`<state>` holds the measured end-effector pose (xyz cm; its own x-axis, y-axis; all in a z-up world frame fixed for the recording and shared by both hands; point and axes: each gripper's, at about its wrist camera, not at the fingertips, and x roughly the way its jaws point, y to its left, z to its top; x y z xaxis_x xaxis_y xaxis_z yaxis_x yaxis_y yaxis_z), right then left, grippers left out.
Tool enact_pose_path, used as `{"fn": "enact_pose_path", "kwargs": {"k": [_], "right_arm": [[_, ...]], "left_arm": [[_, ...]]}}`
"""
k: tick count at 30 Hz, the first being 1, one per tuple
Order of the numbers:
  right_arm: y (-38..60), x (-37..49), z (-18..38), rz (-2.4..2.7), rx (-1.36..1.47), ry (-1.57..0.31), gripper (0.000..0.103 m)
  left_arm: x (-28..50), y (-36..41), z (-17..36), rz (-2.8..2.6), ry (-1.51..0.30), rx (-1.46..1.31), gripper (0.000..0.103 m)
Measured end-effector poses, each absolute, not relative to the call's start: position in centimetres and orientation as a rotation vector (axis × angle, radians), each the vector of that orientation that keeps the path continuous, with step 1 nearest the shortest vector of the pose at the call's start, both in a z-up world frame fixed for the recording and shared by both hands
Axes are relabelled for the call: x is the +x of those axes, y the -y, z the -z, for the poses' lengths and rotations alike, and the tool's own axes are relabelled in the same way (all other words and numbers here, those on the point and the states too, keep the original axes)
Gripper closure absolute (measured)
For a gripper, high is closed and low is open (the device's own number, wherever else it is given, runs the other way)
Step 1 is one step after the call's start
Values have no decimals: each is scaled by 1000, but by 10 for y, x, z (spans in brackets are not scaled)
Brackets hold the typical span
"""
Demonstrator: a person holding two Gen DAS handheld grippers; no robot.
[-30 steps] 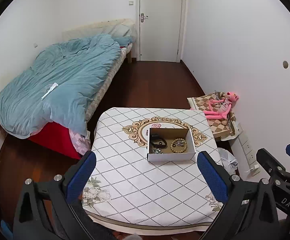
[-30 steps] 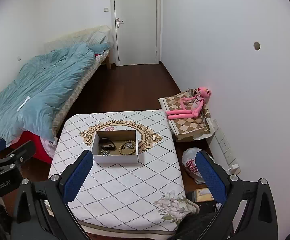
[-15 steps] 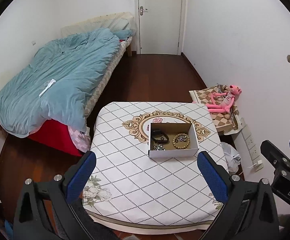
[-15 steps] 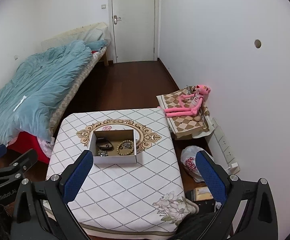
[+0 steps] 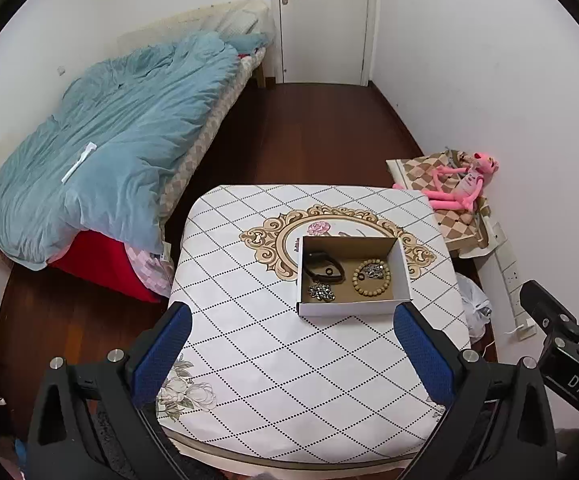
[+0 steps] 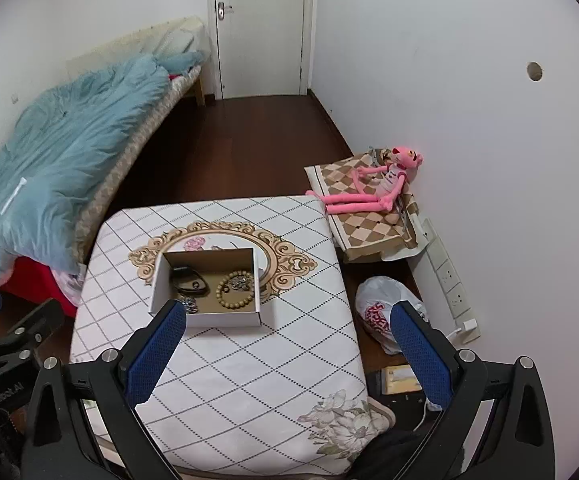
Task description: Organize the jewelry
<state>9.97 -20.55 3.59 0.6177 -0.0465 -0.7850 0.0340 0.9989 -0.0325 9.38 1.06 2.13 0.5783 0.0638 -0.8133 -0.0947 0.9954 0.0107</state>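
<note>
A bedroom, seen from two sets of tongs held above a low surface (image 5: pixel 273 360) covered in a white diamond-pattern cloth. An open cardboard box (image 5: pixel 353 309) sits on the cloth, over a gold ornamental print. Inside the box lie a wooden bead bracelet (image 5: pixel 370 278) with a small sparkly piece within its ring, a dark band (image 5: pixel 323 270) to its left, and a second sparkly piece (image 5: pixel 321 291) at the near left corner. The left tongs (image 5: pixel 291 354) hover well short of the box, spread wide and empty. The right tongs (image 6: pixel 289 354) hover likewise, spread wide and empty, one blue pad overlapping the box's near corner in view, though contact cannot be told. No jewelry shows on the cloth outside the box. The task looks either barely started or nearly finished; the pieces lie loose, unsorted. A bed (image 5: pixel 101 148) and a pink toy (image 5: pixel 459 188) stand nearby.
</note>
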Motion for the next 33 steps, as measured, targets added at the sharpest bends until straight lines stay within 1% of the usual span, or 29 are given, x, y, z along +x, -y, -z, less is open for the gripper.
{"fn": "enact_pose_path", "kwargs": {"k": [15,33], "right_arm": [[195,137,-28,4,-50,-972,0],[195,139,-26,-11,-57,-996,0]], "left_arm": [[124,-18,-18,-101,-999,-46,0],[123,-22,-13,-101,-1016,-41,0]]}}
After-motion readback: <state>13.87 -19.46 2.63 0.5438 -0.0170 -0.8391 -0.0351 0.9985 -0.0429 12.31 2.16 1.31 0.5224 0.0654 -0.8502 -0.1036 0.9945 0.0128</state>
